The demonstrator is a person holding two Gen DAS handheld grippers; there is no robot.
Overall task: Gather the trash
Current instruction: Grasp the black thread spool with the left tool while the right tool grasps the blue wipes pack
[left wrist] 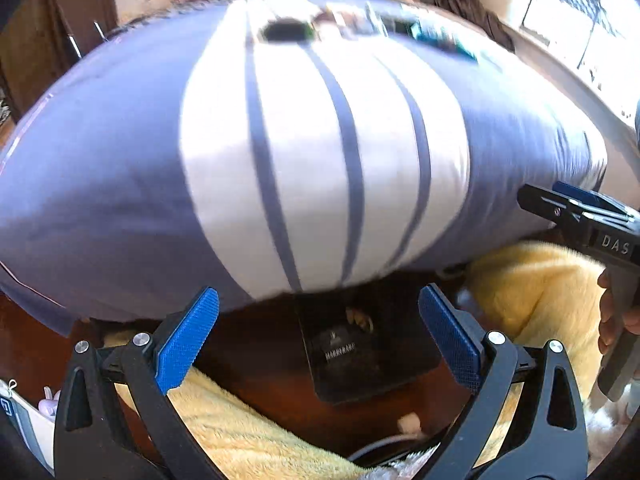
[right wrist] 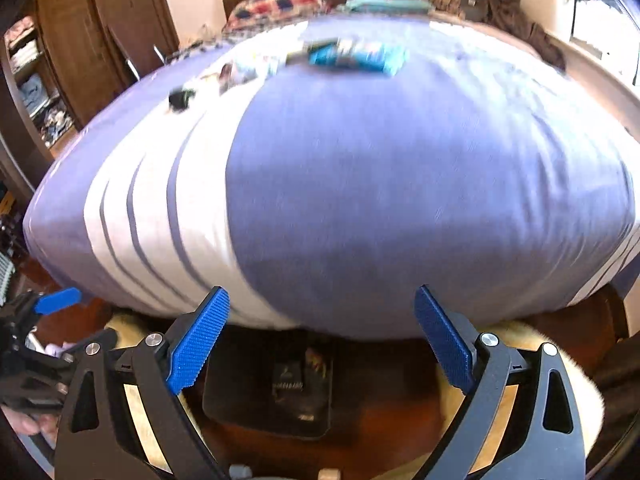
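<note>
Your trash (right wrist: 352, 56) lies on the far part of the bed (right wrist: 400, 184), in the upper middle of the right wrist view: a blurred row of blue-green packets and paler wrappers whose long axis runs left to right across the cover, dipping toward a small dark piece (right wrist: 182, 98) at the left end. In the left wrist view the same litter (left wrist: 400, 30) sits along the top centre, stretching toward the upper right, with a dark piece (left wrist: 286, 32) at its left. Motion blur hides which way any single wrapper points.

Your left gripper (left wrist: 318, 340) has its blue pads spread wide with nothing between them; they touch nothing. Below them, at lower centre, a black bag (left wrist: 360, 356) stands on the dark floor beside a yellow towel (left wrist: 540, 292). Your right gripper (right wrist: 322, 344) is likewise spread wide and empty, with the black bag (right wrist: 272, 388) under the gap. Both sit at the near edge of the bed, well apart from the trash. Each gripper shows at the edge of the other's view, held by a hand (left wrist: 616, 320).
</note>
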